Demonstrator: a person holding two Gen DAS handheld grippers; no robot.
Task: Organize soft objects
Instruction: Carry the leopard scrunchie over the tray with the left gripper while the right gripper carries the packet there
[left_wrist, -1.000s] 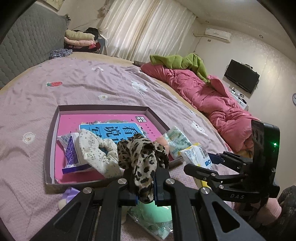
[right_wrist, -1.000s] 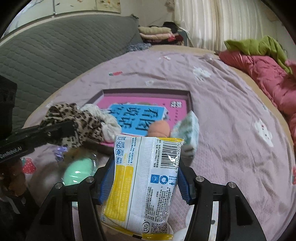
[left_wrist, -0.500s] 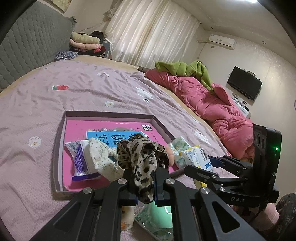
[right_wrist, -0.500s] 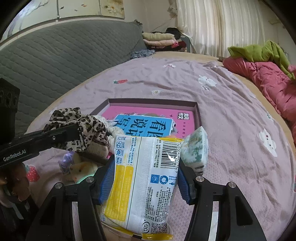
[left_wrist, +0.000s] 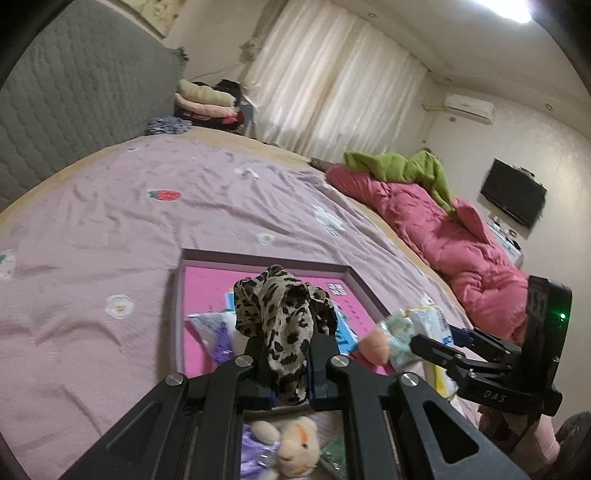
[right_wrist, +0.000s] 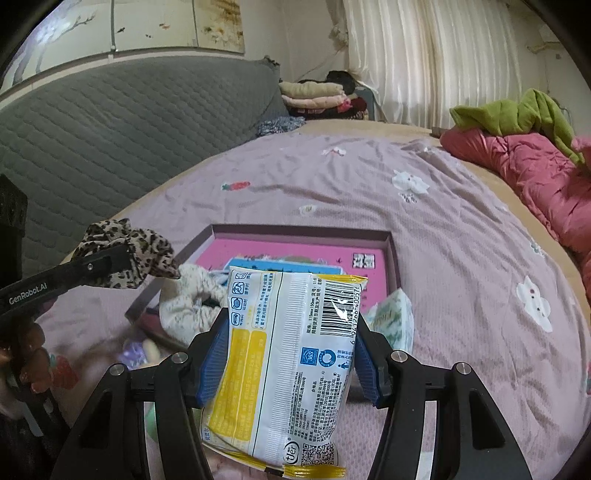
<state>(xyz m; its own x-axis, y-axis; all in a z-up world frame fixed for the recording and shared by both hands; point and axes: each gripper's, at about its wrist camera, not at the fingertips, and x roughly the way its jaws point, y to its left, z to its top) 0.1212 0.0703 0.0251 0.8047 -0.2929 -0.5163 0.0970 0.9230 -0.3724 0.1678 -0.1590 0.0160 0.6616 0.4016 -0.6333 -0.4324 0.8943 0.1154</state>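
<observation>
My left gripper (left_wrist: 286, 343) is shut on a leopard-print scrunchie (left_wrist: 284, 314), held in the air above the near edge of a shallow tray with a pink lining (left_wrist: 207, 280). The scrunchie also shows in the right wrist view (right_wrist: 125, 254). My right gripper (right_wrist: 291, 328) is shut on a white and yellow tissue pack (right_wrist: 284, 365), held up in front of the tray (right_wrist: 391, 254). A floral white scrunchie (right_wrist: 192, 306) and a purple-printed packet (left_wrist: 214, 328) lie in the tray. A green-patterned tissue pack (right_wrist: 393, 321) lies at the tray's near right corner.
The tray sits on a lilac bedspread (left_wrist: 110, 240). A small plush bear (left_wrist: 295, 446) and a purple item (left_wrist: 255, 450) lie below my left gripper. A pink quilt (left_wrist: 443, 229) runs along the right side. A grey padded headboard (right_wrist: 110, 122) stands at the left.
Both grippers have risen and tilted up with their loads, so the tray looks lower and farther. The plush bear has come into view under the left gripper.
</observation>
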